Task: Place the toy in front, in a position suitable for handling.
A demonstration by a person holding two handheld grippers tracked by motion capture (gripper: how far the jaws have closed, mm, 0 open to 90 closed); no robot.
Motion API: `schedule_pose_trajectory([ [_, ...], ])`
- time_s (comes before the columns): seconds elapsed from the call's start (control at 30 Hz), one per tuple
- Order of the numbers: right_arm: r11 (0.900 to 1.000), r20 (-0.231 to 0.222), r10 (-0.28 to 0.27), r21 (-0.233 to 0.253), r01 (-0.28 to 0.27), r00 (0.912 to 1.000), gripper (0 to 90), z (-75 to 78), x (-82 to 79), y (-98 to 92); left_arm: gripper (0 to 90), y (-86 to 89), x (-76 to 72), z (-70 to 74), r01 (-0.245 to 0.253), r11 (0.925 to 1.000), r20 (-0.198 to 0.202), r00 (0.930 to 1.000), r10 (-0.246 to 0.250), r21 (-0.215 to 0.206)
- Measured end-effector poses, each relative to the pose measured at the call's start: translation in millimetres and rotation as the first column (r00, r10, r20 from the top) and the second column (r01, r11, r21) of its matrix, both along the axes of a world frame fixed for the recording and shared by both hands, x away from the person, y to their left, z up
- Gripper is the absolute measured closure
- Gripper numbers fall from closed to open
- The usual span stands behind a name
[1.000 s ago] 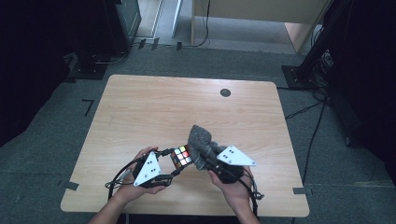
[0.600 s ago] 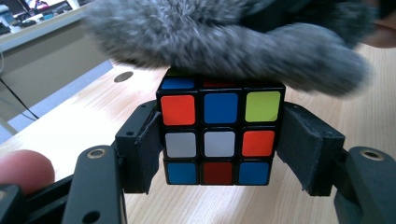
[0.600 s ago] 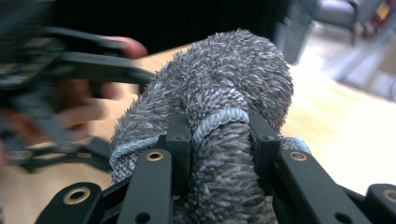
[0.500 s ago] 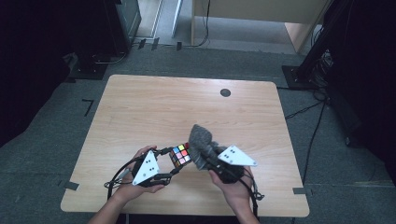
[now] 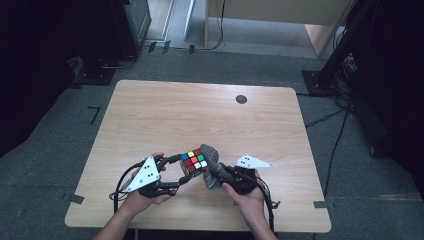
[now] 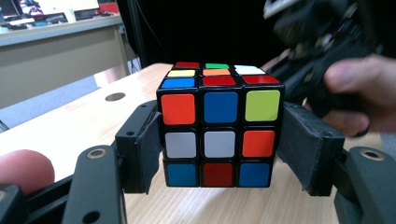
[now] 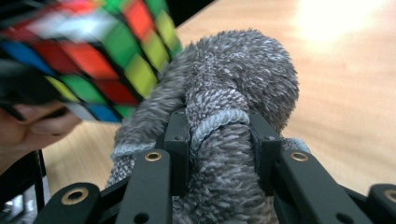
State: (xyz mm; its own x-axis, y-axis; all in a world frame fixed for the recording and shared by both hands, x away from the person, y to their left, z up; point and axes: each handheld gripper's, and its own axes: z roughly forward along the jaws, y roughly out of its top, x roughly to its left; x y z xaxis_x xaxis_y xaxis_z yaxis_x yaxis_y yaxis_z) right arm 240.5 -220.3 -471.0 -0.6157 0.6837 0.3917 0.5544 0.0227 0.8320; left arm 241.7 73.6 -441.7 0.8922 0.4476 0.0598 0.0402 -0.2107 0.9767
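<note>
Low in the high view's centre, the scrambled cube [image 5: 194, 161] sits clamped between the left gripper [image 5: 181, 170]'s pads [image 6: 147, 149], its near face showing orange, blue, yellow-green, white and red squares. The right gripper [image 5: 216, 173] pinches a fuzzy grey cloth [image 7: 233, 93] against the cube's side.

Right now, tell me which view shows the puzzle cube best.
The left gripper view: the puzzle cube sits sharp and close between the left gripper's fingers. The high view shows it small; the right gripper view shows a blurred corner behind the grey cloth.
</note>
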Motion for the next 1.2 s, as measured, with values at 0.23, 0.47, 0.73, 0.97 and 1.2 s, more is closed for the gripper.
schedule_pose_trajectory([
  [0.23,0.99,0.135,-0.035,0.138,0.016,0.9902,67.7,27.6,-10.1,-12.8,34.8,-0.8,1.5,-3.7,-0.001,0.9998,-0.005,1.0,0.001,0.02],
  [0.47,0.985,0.106,-0.019,0.175,0.0,0.9942,68.0,20.1,-11.5,-8.0,34.8,-1.5,1.0,-3.1,0.005,0.9999,-0.011,0.9999,-0.005,0.015],
  [0.73,0.991,0.031,0.028,0.13,-0.032,0.9991,67.9,5.2,-6.6,-0.4,34.7,3.9,2.2,1.5,0.013,0.9991,-0.025,0.9996,-0.014,-0.039],
  [0.97,0.98,0.1,-0.008,0.197,-0.011,0.9949,67.9,20.3,-9.1,-12.1,34.8,2.4,2.4,-0.3,0.028,0.9992,-0.029,0.9992,-0.029,-0.029],
  [1.2,0.98,0.1,0.033,0.193,-0.052,0.9944,68.0,12.3,-9.8,-7.0,34.7,5.3,3.9,0.6,0.019,0.9985,-0.042,0.9989,-0.022,-0.052],
])
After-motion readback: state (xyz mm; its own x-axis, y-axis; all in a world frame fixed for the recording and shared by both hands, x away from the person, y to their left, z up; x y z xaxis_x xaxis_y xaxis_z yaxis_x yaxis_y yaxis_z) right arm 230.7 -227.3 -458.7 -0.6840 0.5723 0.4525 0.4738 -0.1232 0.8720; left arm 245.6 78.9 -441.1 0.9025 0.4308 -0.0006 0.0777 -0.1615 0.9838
